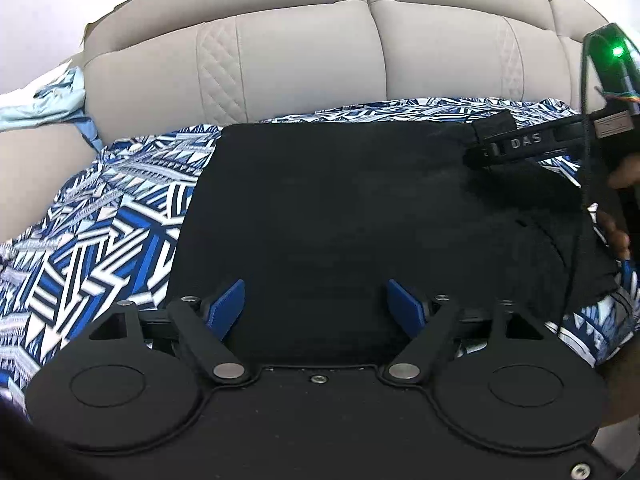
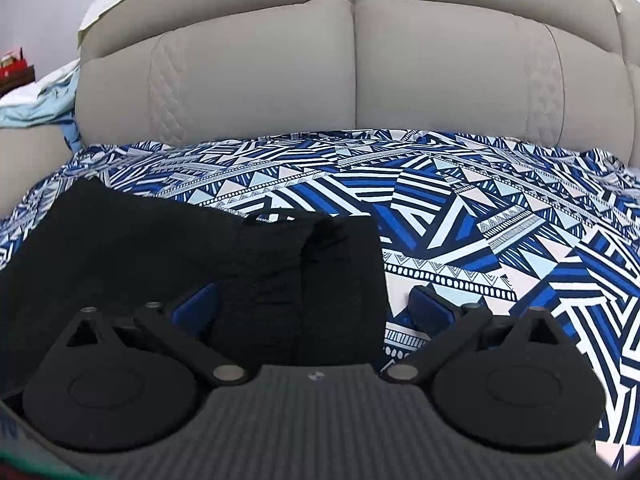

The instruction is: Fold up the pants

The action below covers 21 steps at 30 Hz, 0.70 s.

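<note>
Black pants (image 1: 340,208) lie folded flat on a blue and white patterned sheet (image 1: 104,216). My left gripper (image 1: 316,308) is open just above the near edge of the pants, blue fingers (image 1: 230,306) spread, holding nothing. In the right wrist view the pants (image 2: 200,248) lie at the left, with their thicker folded end in the middle. My right gripper (image 2: 314,310) is open over that end, empty, with one finger over the cloth and the other over the sheet (image 2: 480,220). The right gripper also shows in the left wrist view (image 1: 480,154), above the far right corner of the pants.
A beige padded headboard (image 1: 320,60) rises behind the bed and also shows in the right wrist view (image 2: 352,72). A light blue cloth (image 1: 40,100) lies at the far left beside it. The patterned sheet stretches wide to the right of the pants.
</note>
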### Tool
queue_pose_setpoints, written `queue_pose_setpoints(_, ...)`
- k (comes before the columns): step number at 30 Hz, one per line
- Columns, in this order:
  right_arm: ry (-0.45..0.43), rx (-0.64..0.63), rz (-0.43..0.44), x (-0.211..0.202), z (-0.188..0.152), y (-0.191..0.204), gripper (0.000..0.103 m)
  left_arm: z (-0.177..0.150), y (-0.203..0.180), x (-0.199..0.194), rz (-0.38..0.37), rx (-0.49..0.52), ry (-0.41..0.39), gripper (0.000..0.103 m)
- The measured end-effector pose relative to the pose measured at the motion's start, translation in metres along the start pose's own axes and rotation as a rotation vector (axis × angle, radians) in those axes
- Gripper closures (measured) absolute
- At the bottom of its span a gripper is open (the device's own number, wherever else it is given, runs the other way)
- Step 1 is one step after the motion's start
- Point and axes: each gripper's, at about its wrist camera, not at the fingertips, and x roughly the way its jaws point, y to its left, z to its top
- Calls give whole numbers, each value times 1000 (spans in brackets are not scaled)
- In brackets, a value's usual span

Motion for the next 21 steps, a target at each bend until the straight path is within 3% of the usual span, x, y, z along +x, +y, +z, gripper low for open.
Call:
queue_pose_setpoints(4, -2, -17, 0, 0, -1, 2, 0, -12, 1, -15, -22, -54, 34, 25)
queue_pose_setpoints(7, -2, -18, 7, 1, 0, 1, 0, -23, -5, -26, -51, -31, 76, 21)
queue_pose_setpoints(10, -5, -23, 11, 1, 0, 0, 0, -28, -3, -36, -66, -19, 112, 25)
queue_pose_setpoints(16, -17, -13, 3, -2, -2, 2, 0, 14, 34, -58, -72, -125, -67, 18)
queue_pose_setpoints(18, -27, -3, 1, -4, -1, 2, 0, 35, 51, -53, -38, -170, -134, 14)
queue_pose_setpoints(21, -42, 6, 6, -5, 0, 0, 0, 68, 72, -28, -3, -256, -142, 13)
